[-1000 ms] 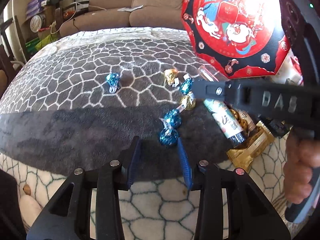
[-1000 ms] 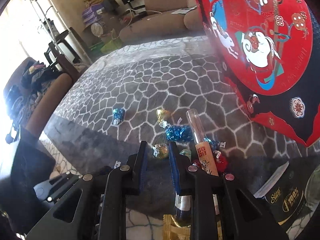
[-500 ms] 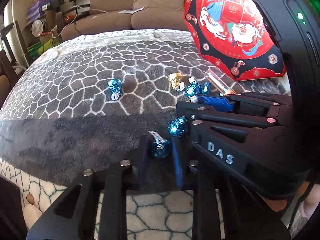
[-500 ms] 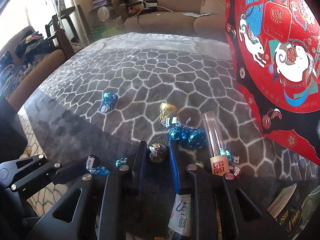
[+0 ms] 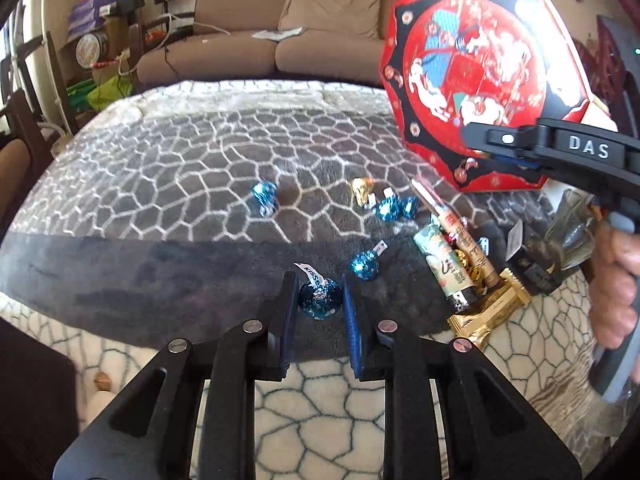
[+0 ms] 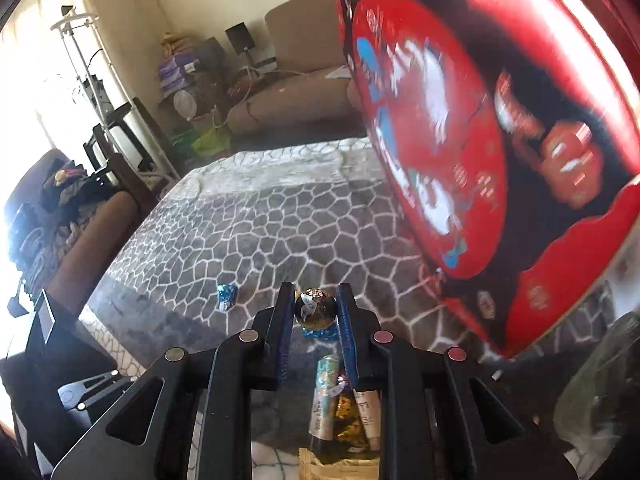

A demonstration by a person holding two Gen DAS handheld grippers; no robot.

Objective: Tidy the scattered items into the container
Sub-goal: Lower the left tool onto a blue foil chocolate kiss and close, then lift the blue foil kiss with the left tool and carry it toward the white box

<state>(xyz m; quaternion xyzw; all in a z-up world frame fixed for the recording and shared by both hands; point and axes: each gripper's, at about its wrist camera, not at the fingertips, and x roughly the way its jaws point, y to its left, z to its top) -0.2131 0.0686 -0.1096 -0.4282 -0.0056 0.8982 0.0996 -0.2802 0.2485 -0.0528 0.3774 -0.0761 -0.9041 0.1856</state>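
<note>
Grey blanket (image 5: pixel 168 184) with a pale honeycomb pattern covers the bed where all this is happening, a brown sofa (image 5: pixel 256 36) behind it. Starting at the tools: the left gripper (image 5: pixel 320 300) has just been closing, and its blue pads now pinch a blue foil chocolate (image 5: pixel 320 300) that a second ago lay loose on the blanket ahead of open jaws; the paper flag sticks up from its top. The right gripper (image 6: pixel 316 308) is likewise narrowed onto a gold foil chocolate (image 6: pixel 316 308), which half a second ago was down on the blanket between its fingers and now rides well above the fabric, the view behind it blurred. Both pieces, then, have come off the bed in the same beat. Moving outward, several sweets remain scattered: another blue chocolate (image 5: pixel 364 266) just beyond the left pads, a pair of blue ones (image 5: pixel 394 208) with a gold piece (image 5: pixel 362 190) beside them, and a lone blue one (image 5: pixel 264 198) further left. To the right lie a clear tube (image 5: pixel 452 228), a printed sachet (image 5: pixel 448 268) and a gold wrapper (image 5: pixel 488 312) in a heap. The red octagonal lid (image 5: pixel 472 76) stands tilted up at the right; the container's open body is mostly hidden, so I judge both candies must be carried that way and dropped in, with much still to gather.
</note>
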